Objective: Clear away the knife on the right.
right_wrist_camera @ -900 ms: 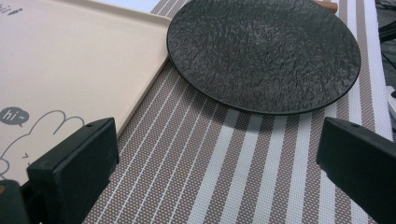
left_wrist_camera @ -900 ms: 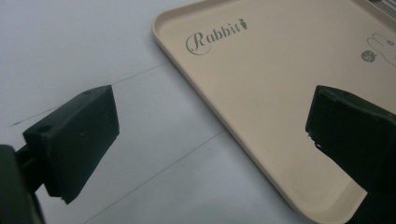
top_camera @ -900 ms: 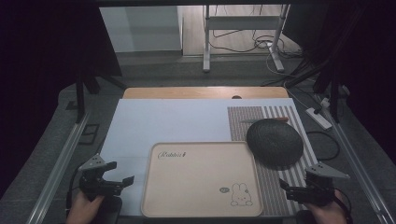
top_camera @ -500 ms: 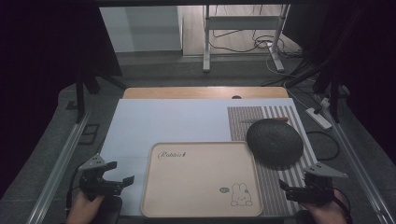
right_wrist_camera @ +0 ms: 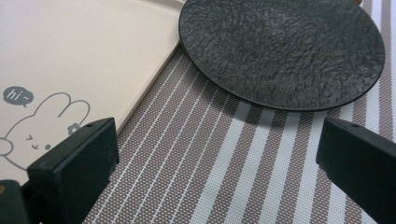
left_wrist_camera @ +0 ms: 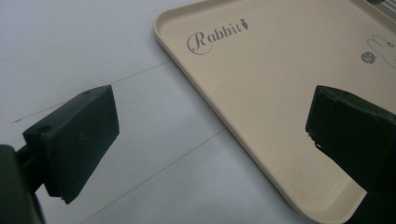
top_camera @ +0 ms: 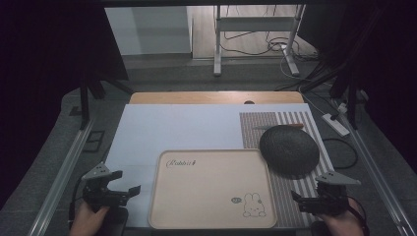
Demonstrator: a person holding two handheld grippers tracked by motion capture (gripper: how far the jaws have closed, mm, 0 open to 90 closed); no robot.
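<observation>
At tabletop's near edge: cream tray (top_camera: pixel 211 189) lying flat — likely light, stiff, slick; best pinched at raised rim. Black plate (top_camera: pixel 289 150) on striped mat (top_camera: pixel 287 191), overlapping tray's far right corner. Left gripper (top_camera: pixel 129 191), right gripper (top_camera: pixel 296 197) — both agape, empty.

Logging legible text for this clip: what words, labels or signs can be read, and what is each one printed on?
"Rabbit", in script with a small carrot after it: near one corner of the beige tray.
"hi~": in a dark speech bubble beside the rabbit drawing on that tray.
The black plate and the striped mat carry no text.
</observation>
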